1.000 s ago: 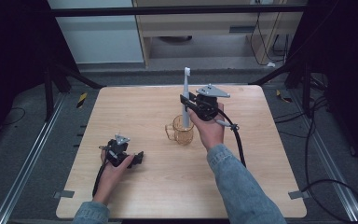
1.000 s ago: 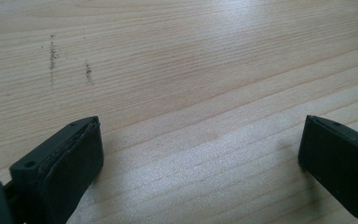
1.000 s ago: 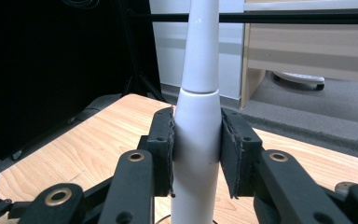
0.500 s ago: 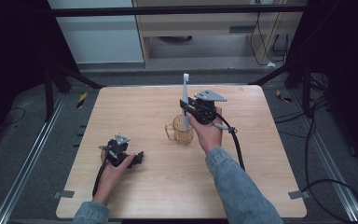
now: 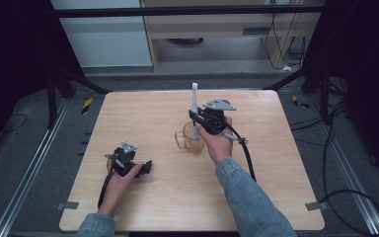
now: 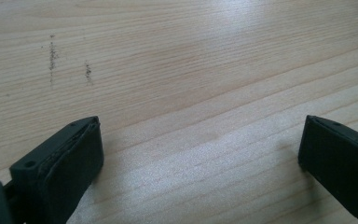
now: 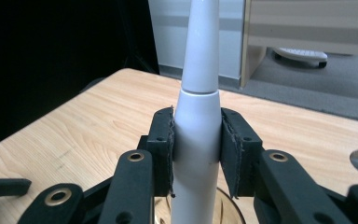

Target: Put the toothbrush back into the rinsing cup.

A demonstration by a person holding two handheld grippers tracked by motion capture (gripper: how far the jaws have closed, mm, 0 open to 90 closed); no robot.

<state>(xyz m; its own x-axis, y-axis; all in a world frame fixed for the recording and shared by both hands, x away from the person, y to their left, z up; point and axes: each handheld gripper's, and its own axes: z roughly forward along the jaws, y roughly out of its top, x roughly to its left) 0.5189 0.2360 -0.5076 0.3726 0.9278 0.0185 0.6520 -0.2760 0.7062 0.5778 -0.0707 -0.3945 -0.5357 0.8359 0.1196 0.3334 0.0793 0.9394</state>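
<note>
R gripper [image 7: 196,154] clamps toothbrush [image 7: 198,93] mid-body over cup [image 5: 193,143]; rigid, smooth plastic, prob slippery. L gripper [image 6: 200,158] released.

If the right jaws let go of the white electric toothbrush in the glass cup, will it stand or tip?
The toothbrush is tall, slim and smooth, so it would probably lean on the rim. The cup looks small and light, so the leaning handle might tip it.
</note>
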